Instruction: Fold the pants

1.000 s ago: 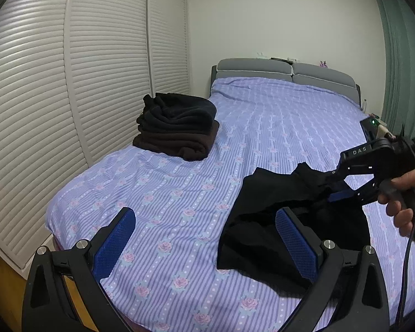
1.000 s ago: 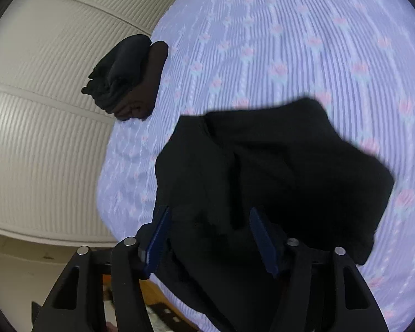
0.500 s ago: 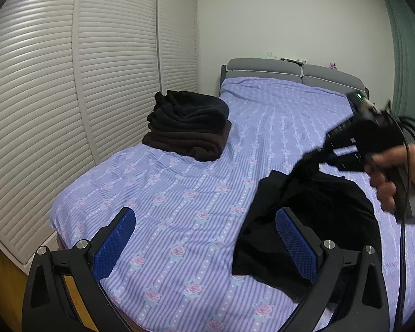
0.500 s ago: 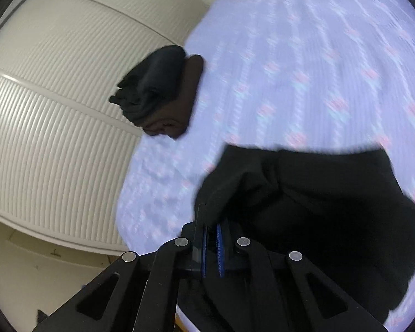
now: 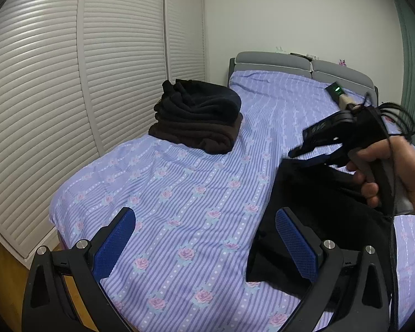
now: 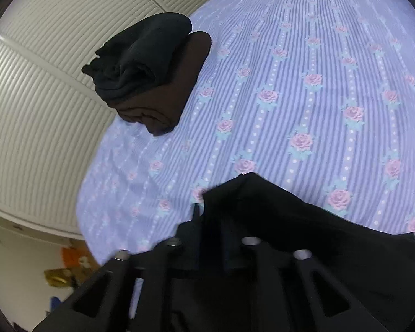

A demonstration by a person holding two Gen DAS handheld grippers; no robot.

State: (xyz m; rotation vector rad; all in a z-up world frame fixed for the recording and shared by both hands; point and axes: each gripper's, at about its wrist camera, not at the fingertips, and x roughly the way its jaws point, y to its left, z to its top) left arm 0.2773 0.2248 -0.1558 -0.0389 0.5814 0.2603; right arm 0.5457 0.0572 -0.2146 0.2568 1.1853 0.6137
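Note:
Black pants (image 5: 318,215) hang crumpled from my right gripper (image 5: 304,157), with their lower part resting on the purple flowered bed (image 5: 196,193). The right gripper is shut on the pants' top edge and holds it lifted above the bed. In the right wrist view the pants (image 6: 304,235) drape over the shut fingers and hide the pads. My left gripper (image 5: 204,246) is open and empty, low over the bed's near edge, with its right finger (image 5: 296,246) in front of the hanging pants.
A stack of folded dark clothes (image 5: 199,119) lies at the bed's left side, also in the right wrist view (image 6: 149,69). White louvred wardrobe doors (image 5: 69,83) stand left of the bed. A grey headboard (image 5: 304,63) is at the far end.
My right gripper closed on the pants and lifted them up off the bed and away. The left gripper stayed open and drew back slightly.

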